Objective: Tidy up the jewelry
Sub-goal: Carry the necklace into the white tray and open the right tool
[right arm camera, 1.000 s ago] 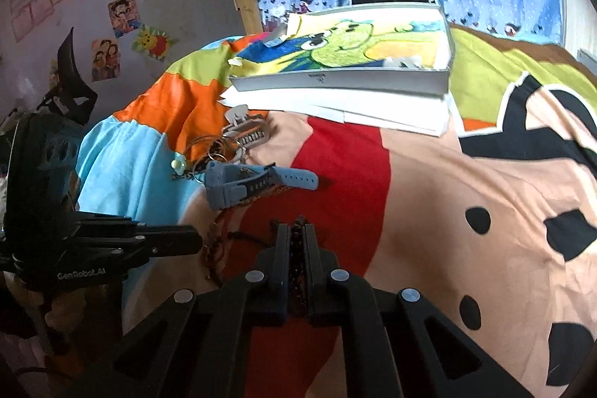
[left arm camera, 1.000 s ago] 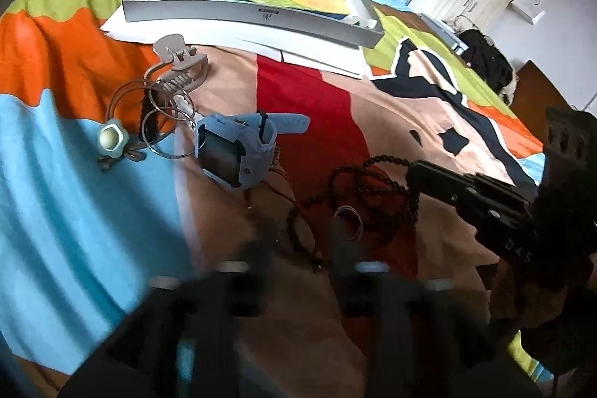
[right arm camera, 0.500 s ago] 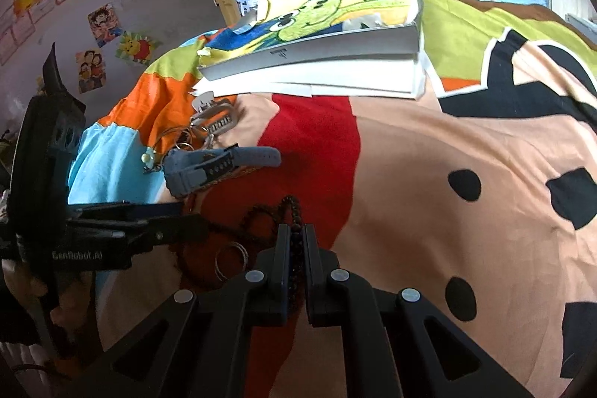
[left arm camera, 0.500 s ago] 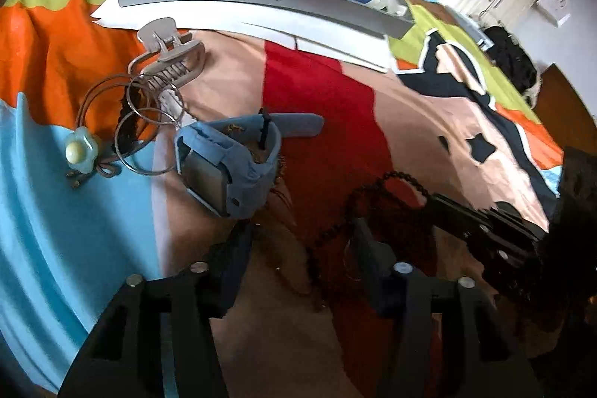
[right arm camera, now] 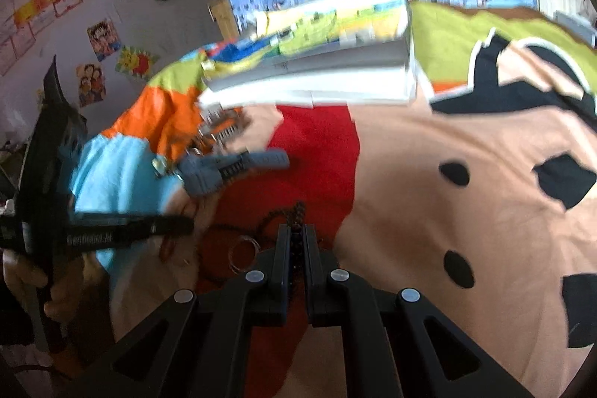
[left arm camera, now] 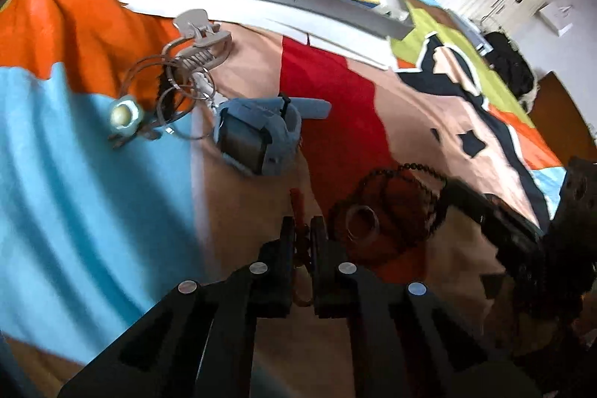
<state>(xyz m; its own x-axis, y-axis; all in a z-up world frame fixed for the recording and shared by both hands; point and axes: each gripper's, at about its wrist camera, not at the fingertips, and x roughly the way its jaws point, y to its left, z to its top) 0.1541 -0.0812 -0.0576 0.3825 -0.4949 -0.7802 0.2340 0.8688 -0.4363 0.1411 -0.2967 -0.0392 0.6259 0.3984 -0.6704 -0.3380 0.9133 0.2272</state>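
With the left claw [left arm camera: 302, 230] pinched narrow on a thin reddish cord [left arm camera: 296, 202] and the right claw [right arm camera: 296, 237] clamped on the dark bead necklace [left arm camera: 395, 196] lying on the bed [left arm camera: 112, 193], pulling apart may tangle both with the loose ring [left arm camera: 362, 221], though blur hides whether the strands cross.

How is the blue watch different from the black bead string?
The watch is blue-grey with a wide strap; the bead string is dark, thin and made of small round beads. The watch sits free on the blanket, touched by no claw; the bead string is pinched in the right claw. The watch is curled up compactly; the bead string sprawls in loose loops. Both lie on the blanket.
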